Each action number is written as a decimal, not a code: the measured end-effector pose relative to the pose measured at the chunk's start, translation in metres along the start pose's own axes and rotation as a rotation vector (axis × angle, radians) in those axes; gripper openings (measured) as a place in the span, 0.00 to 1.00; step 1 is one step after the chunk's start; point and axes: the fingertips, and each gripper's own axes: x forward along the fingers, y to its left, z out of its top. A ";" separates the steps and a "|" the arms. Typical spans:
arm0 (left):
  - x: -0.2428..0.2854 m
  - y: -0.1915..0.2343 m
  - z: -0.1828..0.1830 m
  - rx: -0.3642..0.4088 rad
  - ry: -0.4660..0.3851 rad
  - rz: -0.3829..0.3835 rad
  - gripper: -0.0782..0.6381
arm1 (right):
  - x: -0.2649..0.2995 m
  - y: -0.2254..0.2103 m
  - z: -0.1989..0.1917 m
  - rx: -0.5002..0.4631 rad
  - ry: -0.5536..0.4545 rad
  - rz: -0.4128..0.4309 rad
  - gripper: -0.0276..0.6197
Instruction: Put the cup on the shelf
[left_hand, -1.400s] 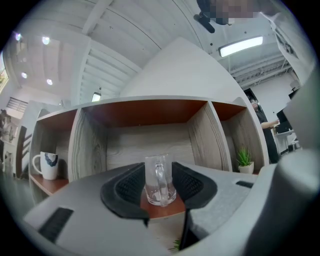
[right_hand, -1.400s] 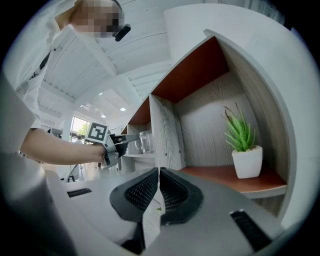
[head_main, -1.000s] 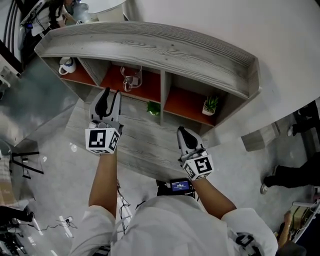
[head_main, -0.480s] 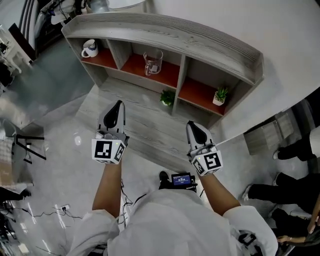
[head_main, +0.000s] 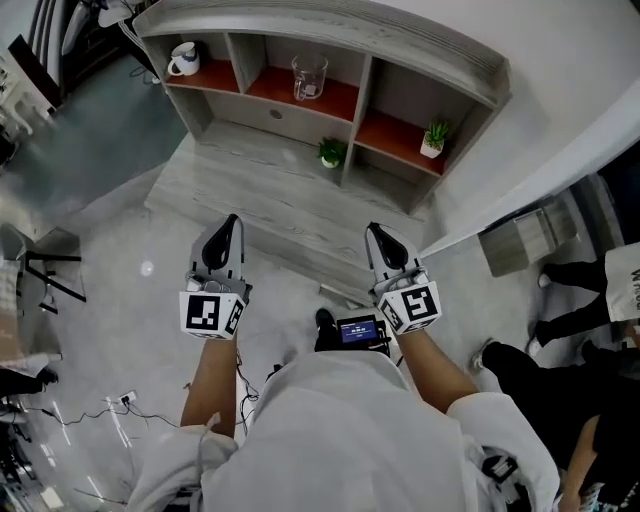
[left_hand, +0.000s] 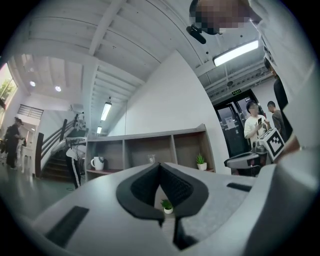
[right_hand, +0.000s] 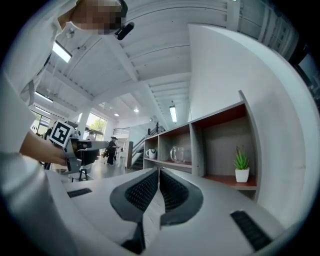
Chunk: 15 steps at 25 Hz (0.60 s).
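Cup (head_main: 309, 76) is on the shelf (head_main: 420, 45): clear glass, upright in the middle compartment, set back from the front edge and touching neither divider. White mug (head_main: 182, 60) sits in the left compartment, a small potted plant (head_main: 433, 138) in the right one. A second small plant (head_main: 330, 152) stands below the shelf on the low wooden platform (head_main: 250, 195), just in front of the divider between the middle and right compartments. Left gripper (head_main: 226, 228) is well back from the shelf front. Its jaws have just finished closing: pads together, nothing between them. Right gripper (head_main: 378, 236) is about as far back, jaws also pressed together and empty. In the head view both tips sit over the platform's near edge, so the whole platform lies between them and the shelf. Open floor (head_main: 110, 150) left of the shelf. A white wall (head_main: 560, 60) runs behind it and close past its right end. A grey box (head_main: 512, 245) and standing people (head_main: 600, 315) are off to the shelf's right, well apart from both grippers.
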 end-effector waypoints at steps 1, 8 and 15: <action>-0.012 -0.001 -0.003 -0.005 0.006 0.006 0.12 | -0.007 0.005 0.000 -0.002 0.002 0.000 0.10; -0.093 -0.009 -0.022 -0.038 0.047 0.045 0.12 | -0.054 0.046 -0.001 -0.009 0.013 -0.007 0.09; -0.156 -0.024 -0.040 -0.053 0.090 0.037 0.12 | -0.095 0.087 -0.006 -0.009 0.043 -0.018 0.09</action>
